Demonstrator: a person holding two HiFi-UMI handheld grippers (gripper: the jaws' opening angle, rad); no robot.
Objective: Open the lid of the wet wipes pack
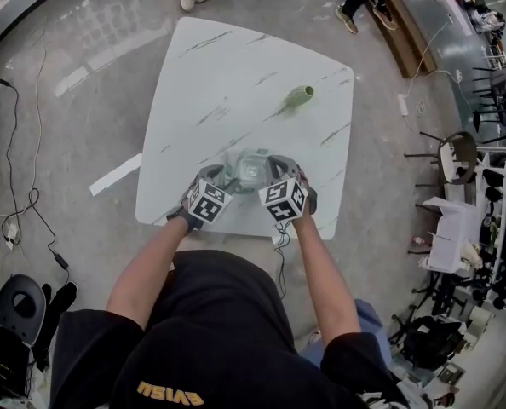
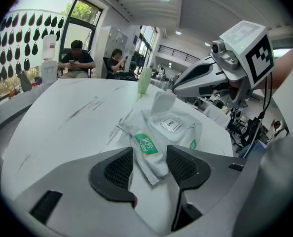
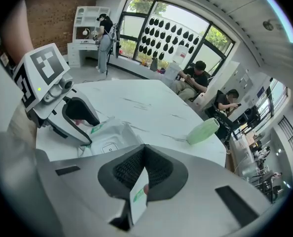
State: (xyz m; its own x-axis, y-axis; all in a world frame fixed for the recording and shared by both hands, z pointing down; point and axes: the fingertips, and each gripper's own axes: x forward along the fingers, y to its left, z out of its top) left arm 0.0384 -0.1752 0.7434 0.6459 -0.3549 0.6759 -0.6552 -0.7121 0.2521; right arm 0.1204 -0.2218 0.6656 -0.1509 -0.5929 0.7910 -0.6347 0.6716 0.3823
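The wet wipes pack lay near the front edge of the white, grey-veined counter, straight in front of the person and stretched between the two grippers. Its lid was down, flat on the pack's top, so whatever was inside stayed hidden.

The left gripper had its jaws part-way spread and closed around the pack's crimped near end, the pads pressing the soft wrapper from both sides. The right gripper had its jaws pressed together on a thin white edge of wrapper with a green mark on it (the pack's opposite end, which stood lifted off the counter).

Further back on the counter, well apart from the pack, a pale green bottle lay on its side. On the grey floor to the left, cables trailed about, and a white strip lay just beside the counter's edge. Beyond the counter two people sat by a window covered in black leaf-shaped decals — another person stood at a white shelf unit.

A small white label on the lid read "OPEN". A green label near the end held by the left gripper carried script I could not read.
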